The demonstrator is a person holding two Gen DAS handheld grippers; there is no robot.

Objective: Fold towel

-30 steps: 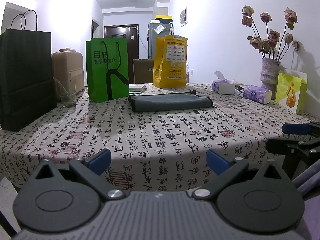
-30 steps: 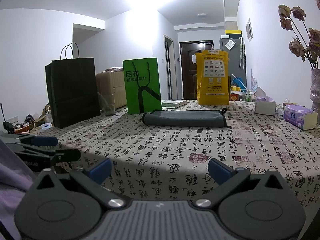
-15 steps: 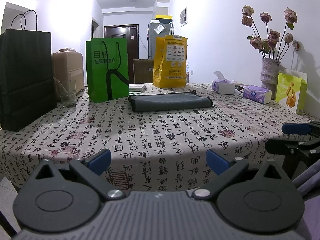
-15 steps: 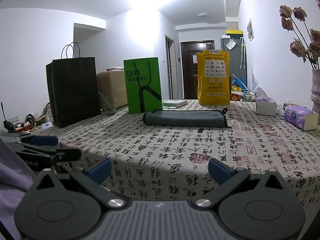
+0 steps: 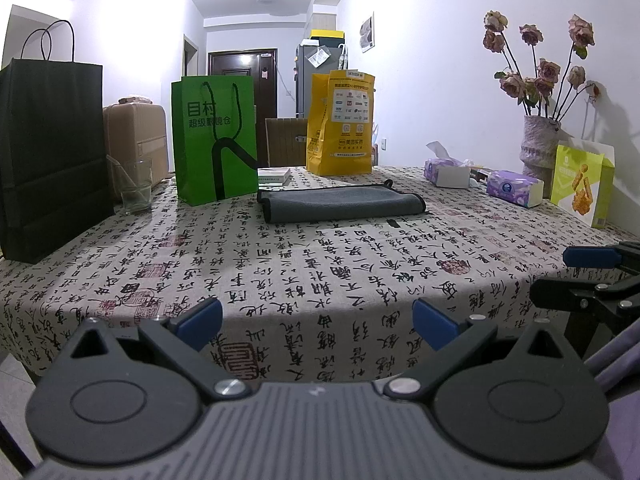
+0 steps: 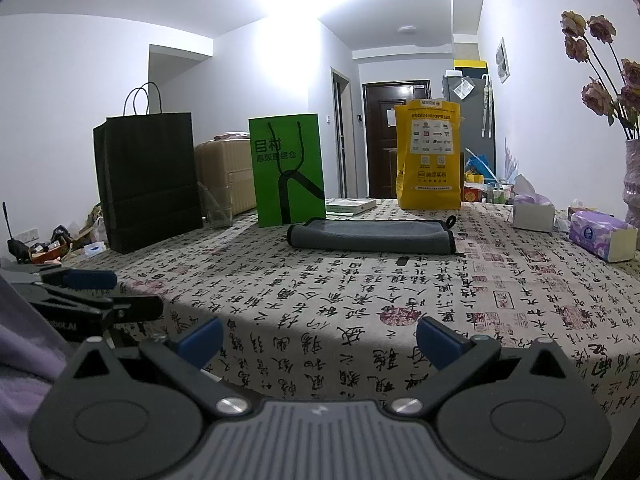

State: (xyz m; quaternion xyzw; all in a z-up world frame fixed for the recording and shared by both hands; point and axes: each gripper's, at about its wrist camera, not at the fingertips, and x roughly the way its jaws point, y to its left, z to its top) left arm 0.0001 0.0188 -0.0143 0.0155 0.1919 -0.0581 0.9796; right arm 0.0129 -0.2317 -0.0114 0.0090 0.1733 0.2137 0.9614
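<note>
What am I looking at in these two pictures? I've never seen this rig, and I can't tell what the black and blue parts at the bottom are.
They are two handheld grippers, each carrying a fisheye camera that looks along its blue-tipped fingers. One picture comes from the left gripper, the other from the right gripper; each also glimpses the other at its edge. Both are open and hold nothing. On the patterned tablecloth lies a grey towel, already folded over, with paper bags, tissue boxes and a flower vase around it.
</note>
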